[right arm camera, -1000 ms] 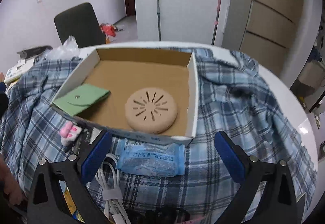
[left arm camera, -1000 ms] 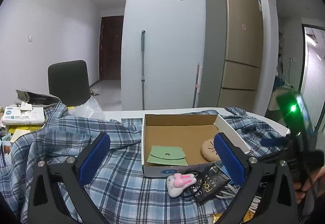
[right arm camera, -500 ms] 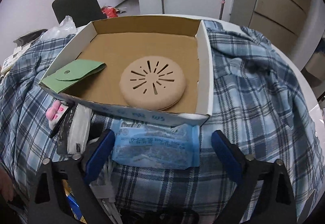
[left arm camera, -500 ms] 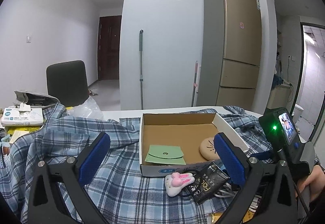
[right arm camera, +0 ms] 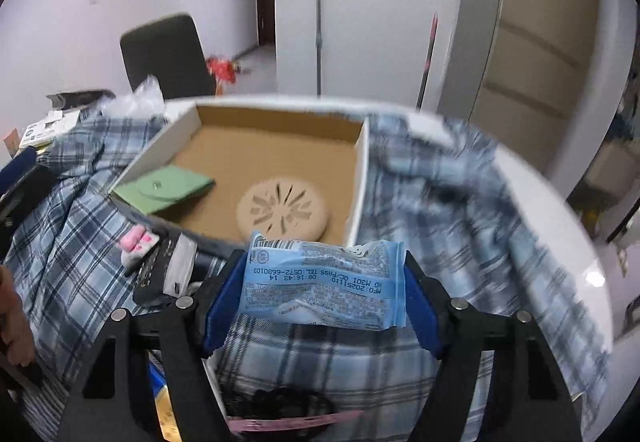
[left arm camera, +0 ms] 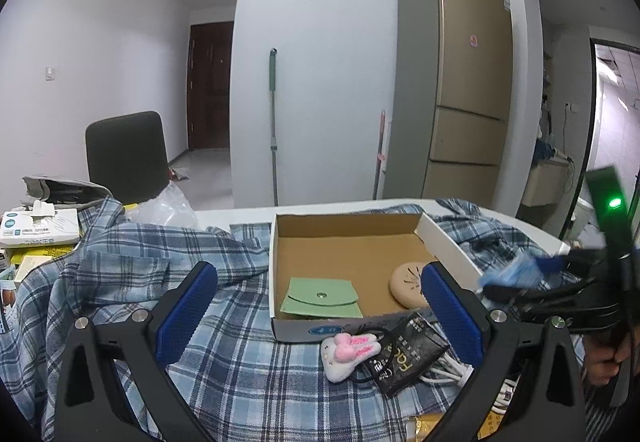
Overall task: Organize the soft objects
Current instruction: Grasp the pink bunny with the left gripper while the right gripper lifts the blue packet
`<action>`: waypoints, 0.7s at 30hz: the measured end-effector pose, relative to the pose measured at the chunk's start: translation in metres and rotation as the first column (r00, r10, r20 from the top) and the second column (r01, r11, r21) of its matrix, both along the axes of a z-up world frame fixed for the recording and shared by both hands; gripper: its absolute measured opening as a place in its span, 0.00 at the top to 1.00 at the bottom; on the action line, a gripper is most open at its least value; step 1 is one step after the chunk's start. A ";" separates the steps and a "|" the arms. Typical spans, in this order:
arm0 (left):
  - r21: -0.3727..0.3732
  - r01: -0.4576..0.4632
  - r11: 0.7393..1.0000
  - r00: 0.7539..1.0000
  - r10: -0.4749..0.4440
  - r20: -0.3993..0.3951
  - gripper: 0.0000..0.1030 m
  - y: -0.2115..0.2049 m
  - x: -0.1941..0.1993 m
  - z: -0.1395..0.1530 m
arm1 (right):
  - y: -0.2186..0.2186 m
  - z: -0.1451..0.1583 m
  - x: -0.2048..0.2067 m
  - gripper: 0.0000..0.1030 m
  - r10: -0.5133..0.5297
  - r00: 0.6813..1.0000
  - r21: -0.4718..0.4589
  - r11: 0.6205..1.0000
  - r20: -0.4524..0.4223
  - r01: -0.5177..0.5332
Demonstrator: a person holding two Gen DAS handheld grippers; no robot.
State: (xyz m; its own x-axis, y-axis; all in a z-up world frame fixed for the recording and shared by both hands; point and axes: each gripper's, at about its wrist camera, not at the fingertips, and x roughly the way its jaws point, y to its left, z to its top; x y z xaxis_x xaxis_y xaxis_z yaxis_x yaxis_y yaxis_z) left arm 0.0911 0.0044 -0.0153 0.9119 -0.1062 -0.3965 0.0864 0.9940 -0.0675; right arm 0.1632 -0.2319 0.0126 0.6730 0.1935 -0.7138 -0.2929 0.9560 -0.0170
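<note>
My right gripper (right arm camera: 322,294) points down at the table, its jaws closing, and both blue pads press a crinkled blue packet (right arm camera: 324,282) that hangs clear of the plaid cloth (right arm camera: 80,226). The left wrist view shows that gripper (left arm camera: 520,278) and the packet (left arm camera: 508,274) blurred beside the box's right wall. In the shallow cardboard box (right arm camera: 360,181) lie a green pouch (right arm camera: 164,187) and a round beige pad (right arm camera: 284,207). My left gripper (left arm camera: 318,282) is open and holds nothing, in front of the box (left arm camera: 444,242). A pink bunny plush (left arm camera: 348,352) lies by the box's front wall.
A black packet (left arm camera: 404,358) and white cables (left arm camera: 448,366) lie next to the plush. At the left are a tissue box (left arm camera: 36,226) and a clear plastic bag (left arm camera: 164,205). A dark chair (left arm camera: 124,157) stands behind the table, a tall fridge (left arm camera: 456,81) further back.
My right gripper came down over the blue packet on the cloth, closed its jaws on it and raised it. The left gripper stayed where it was.
</note>
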 end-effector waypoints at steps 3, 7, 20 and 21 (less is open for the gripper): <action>0.012 0.016 1.000 1.000 -0.016 -0.025 0.08 -0.002 0.003 -0.002 | -0.004 0.002 -0.007 0.30 0.009 0.999 -0.002 1.000 0.051 -0.009; 0.005 0.040 0.999 0.993 -0.039 -0.114 0.22 -0.002 0.017 -0.011 | -0.010 -0.004 -0.003 0.30 0.011 1.000 0.059 0.998 0.016 -0.012; -0.093 0.123 0.988 0.921 -0.149 -0.360 0.43 -0.006 0.051 -0.050 | -0.016 -0.014 -0.002 0.30 0.029 0.999 0.122 0.992 -0.021 -0.026; -0.090 0.128 0.988 0.916 -0.152 -0.370 0.37 -0.008 0.052 -0.052 | -0.016 -0.014 -0.002 0.30 0.032 0.999 0.121 0.992 -0.019 -0.029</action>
State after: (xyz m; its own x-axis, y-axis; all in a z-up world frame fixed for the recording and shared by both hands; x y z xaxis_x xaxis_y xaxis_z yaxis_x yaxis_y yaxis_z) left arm 0.1435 -0.0033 -0.0668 0.6715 -0.2576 -0.6948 0.1809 0.9663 -0.1834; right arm 0.1609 -0.2481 -0.0013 0.6508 0.2996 -0.6977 -0.3210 0.9413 0.1048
